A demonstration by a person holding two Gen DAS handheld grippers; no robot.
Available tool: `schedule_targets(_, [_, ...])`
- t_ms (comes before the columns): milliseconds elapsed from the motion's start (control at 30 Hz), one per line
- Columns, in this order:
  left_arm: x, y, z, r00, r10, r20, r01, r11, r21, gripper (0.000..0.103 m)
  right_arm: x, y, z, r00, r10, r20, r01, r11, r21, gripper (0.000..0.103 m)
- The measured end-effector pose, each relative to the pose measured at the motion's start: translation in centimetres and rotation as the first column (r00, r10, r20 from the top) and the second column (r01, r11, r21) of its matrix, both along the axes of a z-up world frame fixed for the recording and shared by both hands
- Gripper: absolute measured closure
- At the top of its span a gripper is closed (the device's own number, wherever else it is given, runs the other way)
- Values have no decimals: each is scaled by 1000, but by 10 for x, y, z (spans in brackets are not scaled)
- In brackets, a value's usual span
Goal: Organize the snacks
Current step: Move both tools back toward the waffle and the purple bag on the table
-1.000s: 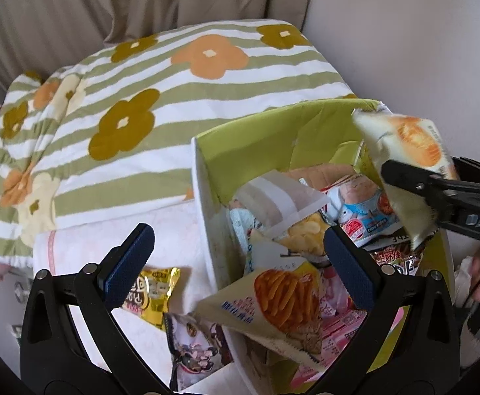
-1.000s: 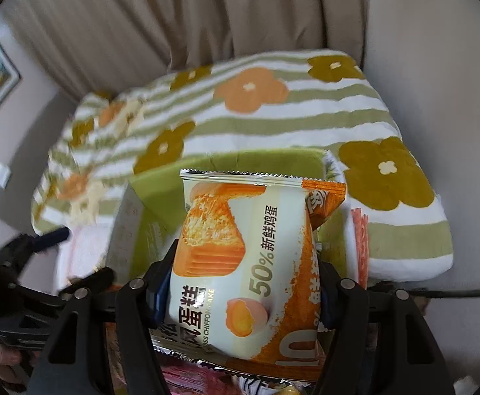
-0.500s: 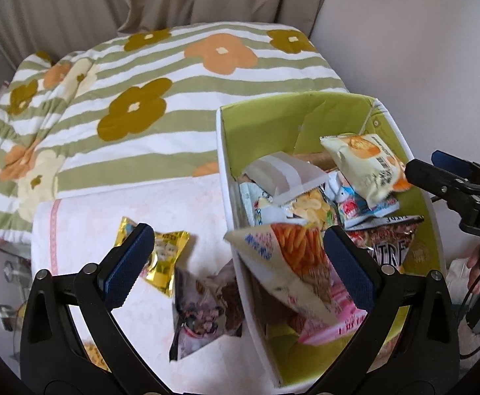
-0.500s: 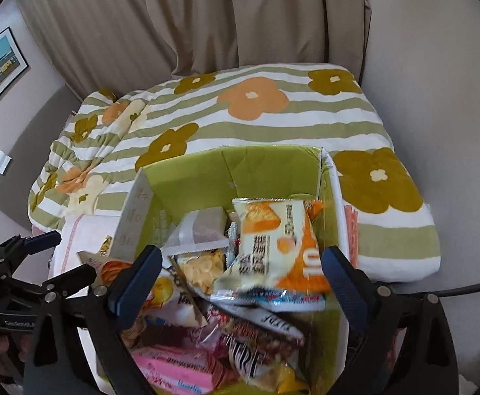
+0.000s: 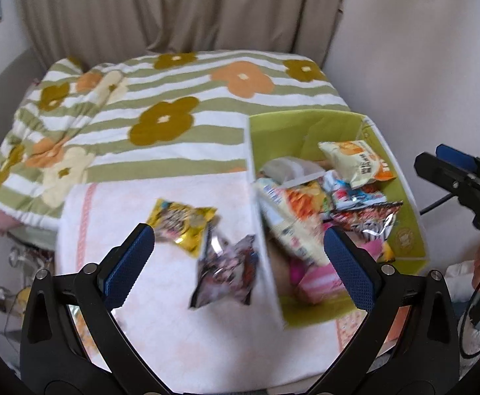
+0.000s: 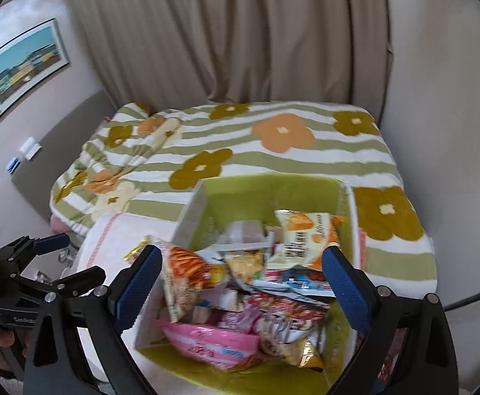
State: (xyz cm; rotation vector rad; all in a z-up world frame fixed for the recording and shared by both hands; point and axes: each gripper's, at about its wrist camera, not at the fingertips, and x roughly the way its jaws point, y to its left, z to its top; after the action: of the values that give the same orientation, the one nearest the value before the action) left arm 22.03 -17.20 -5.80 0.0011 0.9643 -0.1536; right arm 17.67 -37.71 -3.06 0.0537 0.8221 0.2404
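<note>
Left gripper [image 5: 238, 256] spread wide and empty above the pink towel [image 5: 160, 322], bare cloth showing near its front edge. Right gripper [image 6: 240, 279] equally wide over the green box [image 6: 269, 187], holding nothing. Flowered blanket [image 5: 174, 121] behind, wall close on the right. Yellow packet [image 5: 182, 222] and dark packet [image 5: 225, 271] lie on the towel beside the box wall. Inside the box, the cake packet [image 6: 300, 233] tops the heaped snacks, with the pink packet [image 6: 210, 344] nearest

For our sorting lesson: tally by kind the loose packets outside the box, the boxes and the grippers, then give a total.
Loose packets: 2, a yellow packet and a dark packet, both on the towel
Boxes: 1, the green box
Grippers: 2, the left gripper and the right gripper, both open
Total: 5
</note>
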Motion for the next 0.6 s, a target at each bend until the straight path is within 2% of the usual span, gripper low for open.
schedule_targets(167, [-28, 39, -1, 997, 79, 4, -79, 997, 18, 1, -13, 30, 5, 996, 73, 44, -74, 997, 19, 6])
schedule_targets(367, [-53, 89, -10, 988, 154, -15, -154, 988, 20, 1, -25, 74, 1, 989, 140, 42, -141, 990, 5, 6])
schedule_targets(600, [-65, 156, -25, 982, 178, -57, -177, 984, 19, 1, -32, 131, -9, 988, 149, 26, -149, 989, -2, 6])
